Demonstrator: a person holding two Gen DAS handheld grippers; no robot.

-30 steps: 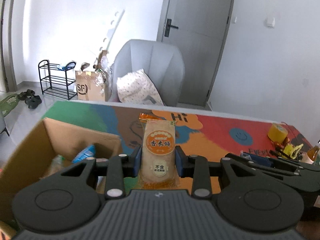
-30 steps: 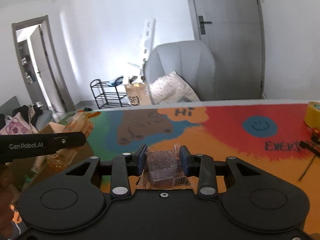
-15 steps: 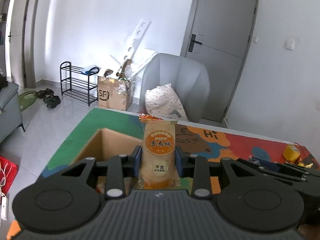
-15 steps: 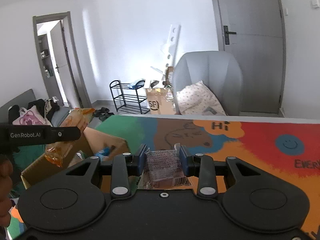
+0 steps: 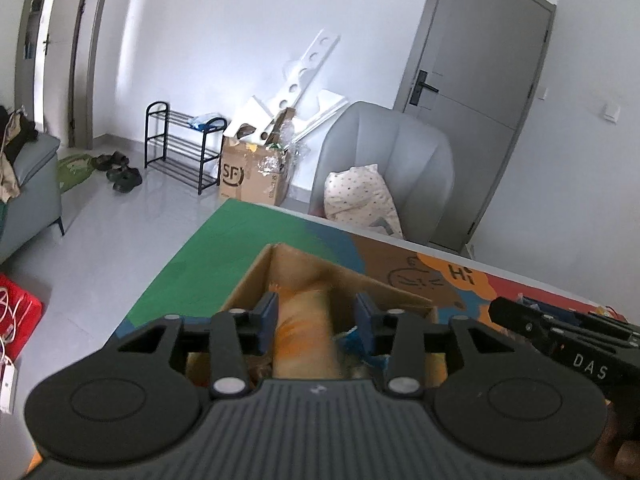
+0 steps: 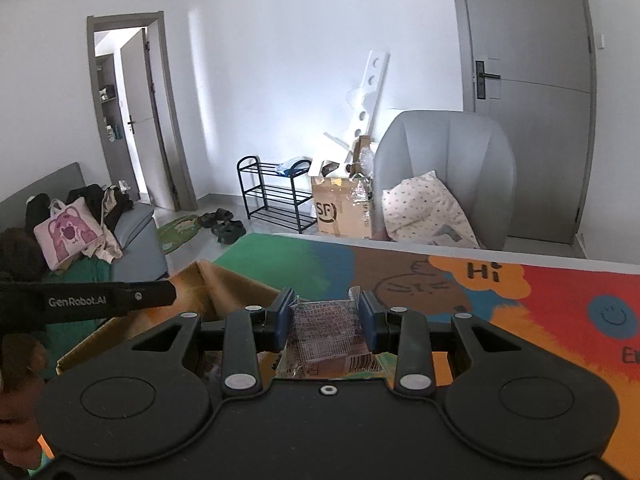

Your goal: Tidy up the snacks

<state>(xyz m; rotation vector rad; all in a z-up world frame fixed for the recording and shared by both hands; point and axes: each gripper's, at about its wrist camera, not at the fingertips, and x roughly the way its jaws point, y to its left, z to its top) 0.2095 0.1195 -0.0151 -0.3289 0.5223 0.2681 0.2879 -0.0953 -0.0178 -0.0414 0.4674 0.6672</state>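
My left gripper (image 5: 316,320) hangs over the open cardboard box (image 5: 256,276) at the table's left end, its jaws spread apart. The orange rice-cake packet (image 5: 304,336) is a blur between them, free of the pads and dropping into the box. My right gripper (image 6: 326,322) is shut on a clear-wrapped reddish snack packet (image 6: 328,336), held above the table just right of the box (image 6: 216,292). The left gripper's side (image 6: 88,302) crosses the right wrist view at left.
The table (image 6: 540,312) has a colourful painted top. A grey armchair (image 6: 444,168) with a cushion stands behind it, with an SF carton (image 6: 340,212) and a black shoe rack (image 6: 272,196) on the floor. The right gripper's body (image 5: 568,344) shows at the right.
My left gripper has opened and let go of the rice-cake packet, which is falling into the box. Both grippers have shifted left towards the box; the right still holds its packet.
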